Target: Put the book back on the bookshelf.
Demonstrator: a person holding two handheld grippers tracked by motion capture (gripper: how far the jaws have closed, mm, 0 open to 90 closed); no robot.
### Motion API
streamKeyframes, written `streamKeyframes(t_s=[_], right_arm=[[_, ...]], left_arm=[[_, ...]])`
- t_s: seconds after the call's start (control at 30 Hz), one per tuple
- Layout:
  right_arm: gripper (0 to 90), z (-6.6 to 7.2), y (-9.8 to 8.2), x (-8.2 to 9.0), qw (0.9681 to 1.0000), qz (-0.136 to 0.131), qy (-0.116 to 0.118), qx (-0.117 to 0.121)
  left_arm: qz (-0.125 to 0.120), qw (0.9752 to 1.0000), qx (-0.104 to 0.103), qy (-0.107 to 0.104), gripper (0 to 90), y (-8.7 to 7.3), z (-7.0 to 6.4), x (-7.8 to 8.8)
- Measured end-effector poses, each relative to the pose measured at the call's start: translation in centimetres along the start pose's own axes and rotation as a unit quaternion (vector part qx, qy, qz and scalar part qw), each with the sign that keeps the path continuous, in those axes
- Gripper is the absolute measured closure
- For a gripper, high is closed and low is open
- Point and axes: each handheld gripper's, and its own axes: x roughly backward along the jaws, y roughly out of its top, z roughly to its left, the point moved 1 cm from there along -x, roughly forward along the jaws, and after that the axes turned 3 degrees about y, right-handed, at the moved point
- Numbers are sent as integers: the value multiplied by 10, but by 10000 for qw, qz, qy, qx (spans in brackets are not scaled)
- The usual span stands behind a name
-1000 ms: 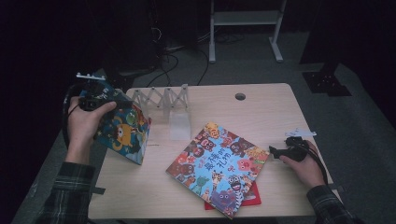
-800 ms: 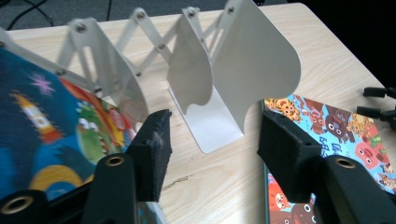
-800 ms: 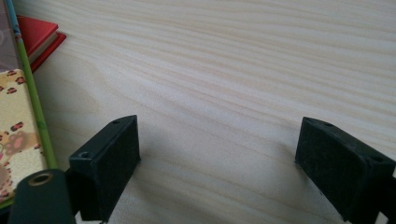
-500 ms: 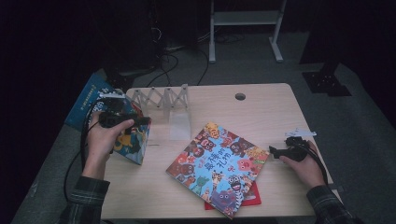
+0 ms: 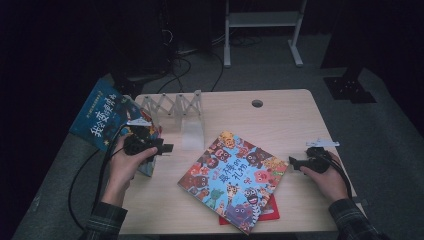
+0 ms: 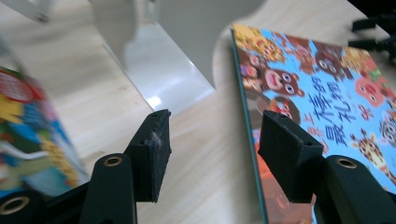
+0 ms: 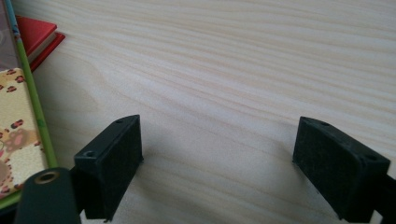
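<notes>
On pale wooden table (image 5: pixel 280 115), picture books; around it, dark room, grey floor (image 5: pixel 310 65).

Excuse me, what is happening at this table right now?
A person is sorting picture books with two hand-held grippers. The left gripper hangs open above the table, between a book leaning by the white rack and the colourful animal book lying flat. The right gripper rests open at the right, beside that book. A blue book sticks out past the table's left edge.
</notes>
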Motion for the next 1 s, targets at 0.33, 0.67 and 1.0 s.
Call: streamKeyframes(t_s=[0.33,0.67,1.0], right_arm=[[339,2,2,10,9999,22,-104,-100],[352,14,8,25,9998,-163,61,-34],[352,29,10,34,9992,-263,299,50]], left_arm=[[302,9993,144,-185,328,-20,-5,-22],[362,9976,109,-581,121,-36,-19,-42],[247,9969,-622,-421,76,-45,-39,-54]])
